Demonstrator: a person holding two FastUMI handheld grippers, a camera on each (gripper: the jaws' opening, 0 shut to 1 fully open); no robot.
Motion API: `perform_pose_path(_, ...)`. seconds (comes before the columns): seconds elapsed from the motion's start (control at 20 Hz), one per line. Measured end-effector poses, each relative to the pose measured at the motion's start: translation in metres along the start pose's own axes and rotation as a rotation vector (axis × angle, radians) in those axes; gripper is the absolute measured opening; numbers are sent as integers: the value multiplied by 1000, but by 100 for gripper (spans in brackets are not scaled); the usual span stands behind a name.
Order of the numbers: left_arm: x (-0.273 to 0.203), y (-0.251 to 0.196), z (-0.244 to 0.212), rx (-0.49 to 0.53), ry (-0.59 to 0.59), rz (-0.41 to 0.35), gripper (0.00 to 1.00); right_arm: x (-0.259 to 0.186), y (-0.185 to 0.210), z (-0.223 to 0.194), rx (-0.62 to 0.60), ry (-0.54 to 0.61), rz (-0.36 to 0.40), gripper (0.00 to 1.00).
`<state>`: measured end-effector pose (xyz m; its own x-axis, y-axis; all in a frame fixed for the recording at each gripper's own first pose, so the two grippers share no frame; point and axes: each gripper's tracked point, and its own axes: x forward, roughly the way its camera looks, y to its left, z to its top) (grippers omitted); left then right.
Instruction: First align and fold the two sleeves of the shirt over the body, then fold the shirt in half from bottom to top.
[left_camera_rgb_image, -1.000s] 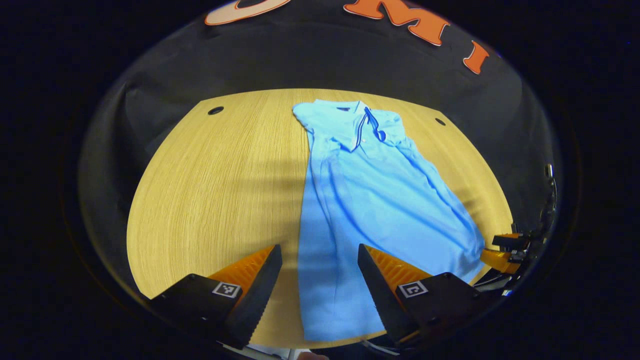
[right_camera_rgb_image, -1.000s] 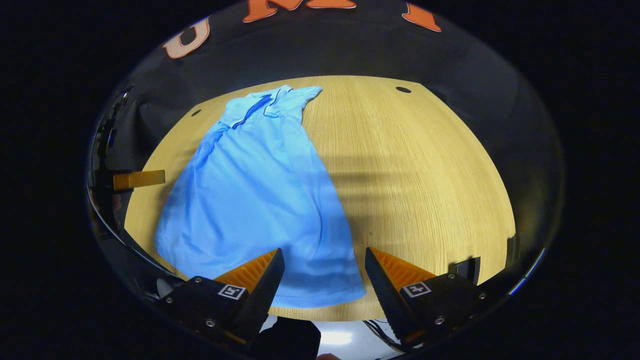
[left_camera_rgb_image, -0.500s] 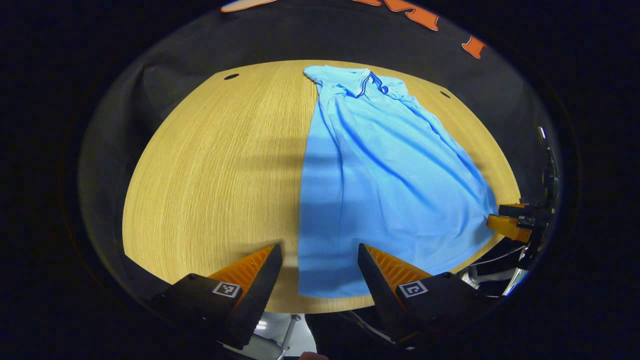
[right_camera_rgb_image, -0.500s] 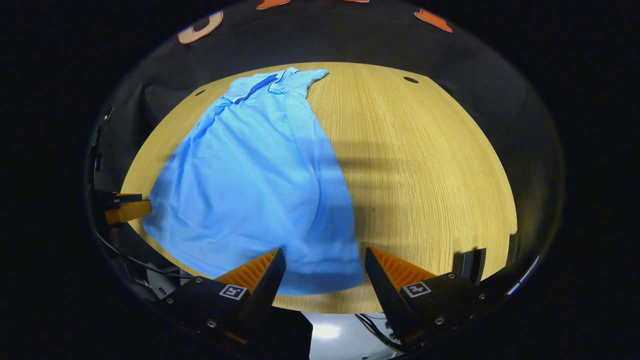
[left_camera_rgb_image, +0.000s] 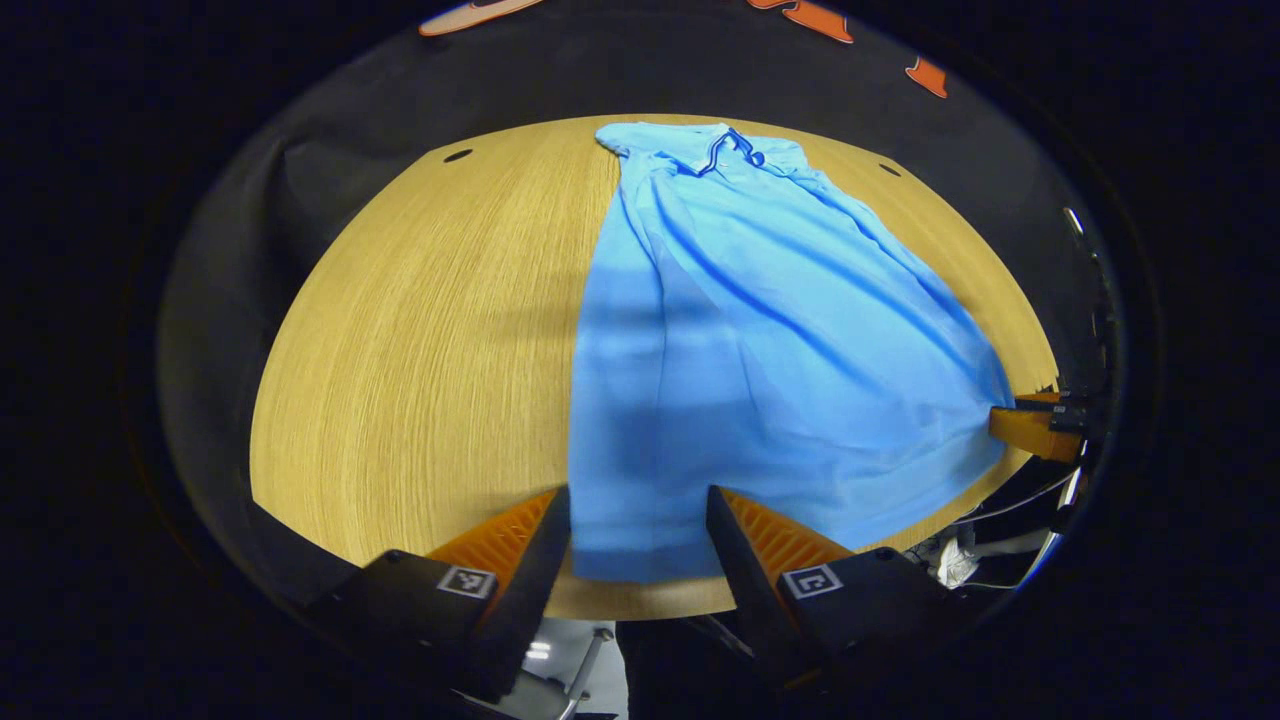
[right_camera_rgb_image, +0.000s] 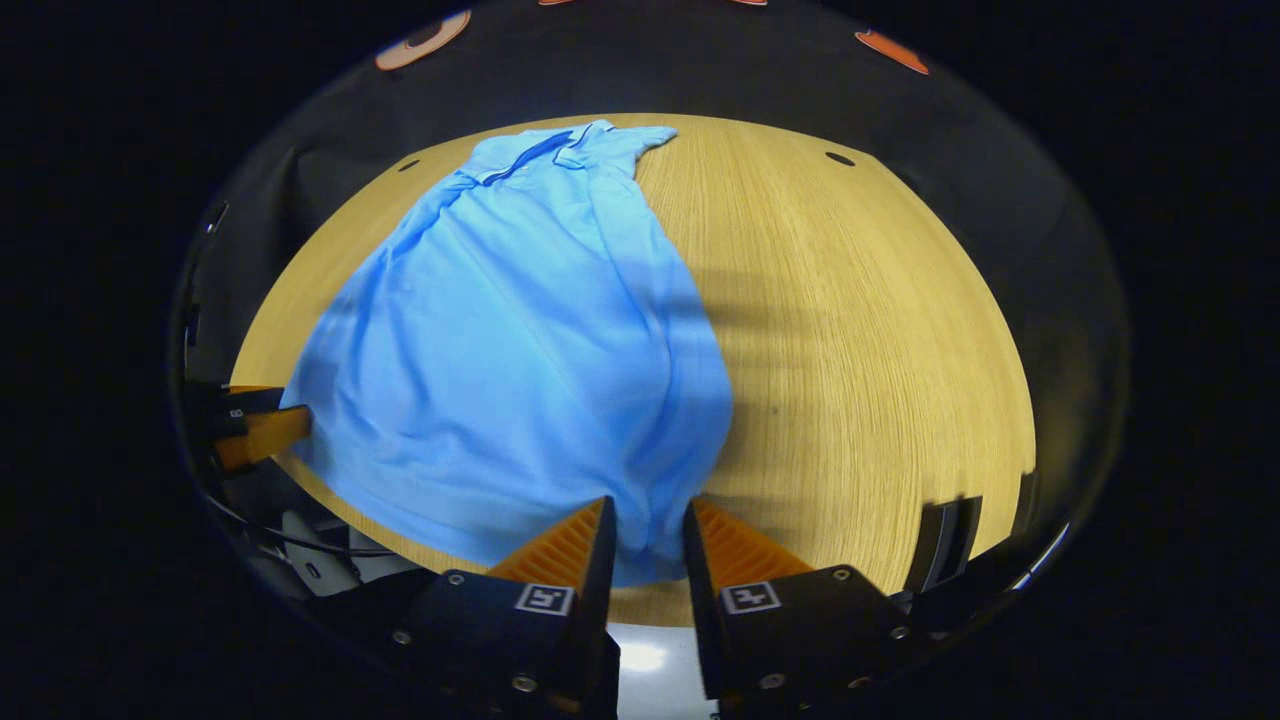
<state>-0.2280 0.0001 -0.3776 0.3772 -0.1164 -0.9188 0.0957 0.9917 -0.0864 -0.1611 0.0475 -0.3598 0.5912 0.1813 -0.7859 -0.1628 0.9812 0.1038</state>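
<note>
A round pale-wood table (left_camera_rgb_image: 420, 330) fills the booth, w/ a light-blue short-sleeved polo shirt (left_camera_rgb_image: 760, 340) laid lengthwise on it, dark-trimmed collar (left_camera_rgb_image: 728, 152) at the far edge and hem (left_camera_rgb_image: 640, 560) at the near edge, closest to the person. Both sleeves look already folded in over the body, so the shirt reads as a long narrow panel; judged from that, the bottom-to-top fold is the step in hand.

In the left gripper view, the left gripper (left_camera_rgb_image: 638, 530) sits at the hem's left corner, fingers (left_camera_rgb_image: 530, 560) apart w/ cloth lying between them; whether they press the fabric can't be told. The other gripper shows as an orange finger tip at the shirt's right side.

In the right gripper view, the right gripper (right_camera_rgb_image: 645, 545) is at the hem's right corner (right_camera_rgb_image: 650, 560), fingers nearly closed w/ a fold of fabric between them — prob. pinching it, since cloth bulges upward just ahead of the tips.

One gripper per hem corner makes sense: lifting both together should keep the bottom edge straight as it's carried toward the collar. Risk, as a judgement: the sleeves may slip out if the lift is uneven.
</note>
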Motion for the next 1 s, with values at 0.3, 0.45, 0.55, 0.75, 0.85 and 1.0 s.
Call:
perform_pose_path(0.3, -5, -14, 12, 26, -38, -5, 6, -1, 14, 13, 205, -30, 99, 5)
perform_pose_path(0.45, -18, -8, 44, 4, -116, 0, 7, -11, 19, 33, 274, -96, 163, 4)
perform_pose_path(0.55, -28, -5, 66, -25, -160, -5, 7, -22, 17, 52, 274, -148, 181, 4)
perform_pose_path(0.75, -48, 5, 115, -49, -251, -10, 7, -42, 16, 92, 273, -226, 206, 4)
perform_pose_path(0.85, -55, 7, 143, -51, -291, -15, 7, -49, 14, 113, 272, -257, 209, 4)
perform_pose_path(1.0, -64, 13, 175, -40, -340, -19, 7, -56, 5, 151, 276, -304, 195, 4)
